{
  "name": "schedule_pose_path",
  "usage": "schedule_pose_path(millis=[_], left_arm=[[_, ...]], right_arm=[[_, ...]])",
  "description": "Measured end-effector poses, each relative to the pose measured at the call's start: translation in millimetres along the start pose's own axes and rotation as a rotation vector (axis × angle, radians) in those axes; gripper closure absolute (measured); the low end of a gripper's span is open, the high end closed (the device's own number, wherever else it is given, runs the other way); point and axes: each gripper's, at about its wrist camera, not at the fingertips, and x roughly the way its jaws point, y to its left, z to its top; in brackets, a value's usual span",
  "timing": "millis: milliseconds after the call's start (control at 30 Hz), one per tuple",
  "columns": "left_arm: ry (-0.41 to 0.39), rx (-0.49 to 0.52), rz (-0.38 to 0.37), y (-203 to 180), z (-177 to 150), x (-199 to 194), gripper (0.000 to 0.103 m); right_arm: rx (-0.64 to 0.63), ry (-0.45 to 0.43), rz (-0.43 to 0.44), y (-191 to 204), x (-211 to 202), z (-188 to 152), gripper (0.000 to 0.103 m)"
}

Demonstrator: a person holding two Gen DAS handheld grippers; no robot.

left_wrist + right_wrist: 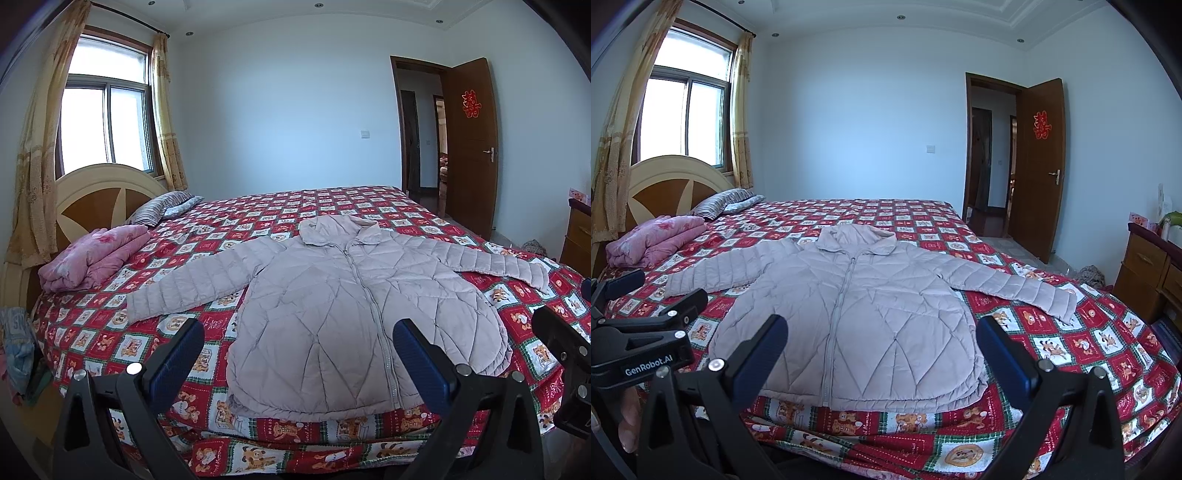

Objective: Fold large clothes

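Both tongs, left tongs (298, 360) and right tongs (882, 356), spread wide, gripping nothing. Jacket (332, 314) flat on bed (535, 332), zipped, sleeves outstretched. No fold made; all folding left.

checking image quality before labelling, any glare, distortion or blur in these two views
Left wrist view: window blown out white, fisheye bends the door, dark corner vignette; jacket sharp. Right wrist view: same overexposed window, curved ceiling lines, cool even light, jacket in focus.

Black gripper (298, 354), blue fingers (419, 360)
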Motion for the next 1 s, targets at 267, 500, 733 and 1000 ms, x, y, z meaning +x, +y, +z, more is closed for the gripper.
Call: schedule_pose_path(millis=[267, 500, 733, 1000], left_arm=[[-0.006, -0.004, 0.001, 1.2, 0.8, 0.3, 0.001], [-0.009, -0.006, -0.001, 1.5, 0.4, 0.4, 0.001], [-0.013, -0.005, -0.001, 1.8, 0.0, -0.3, 0.001], [-0.013, -0.006, -0.002, 1.7, 0.0, -0.2, 0.001]], right_arm=[[0.001, 0.008, 0.008, 2.3, 2.4, -7.4, 0.0], [0.001, 0.017, 0.017, 1.3, 3.2, -6.6, 0.0], [0.003, 0.019, 0.016, 2.3, 3.3, -6.4, 0.0], [0.003, 0.021, 0.016, 1.8, 3.9, -6.8, 0.0]])
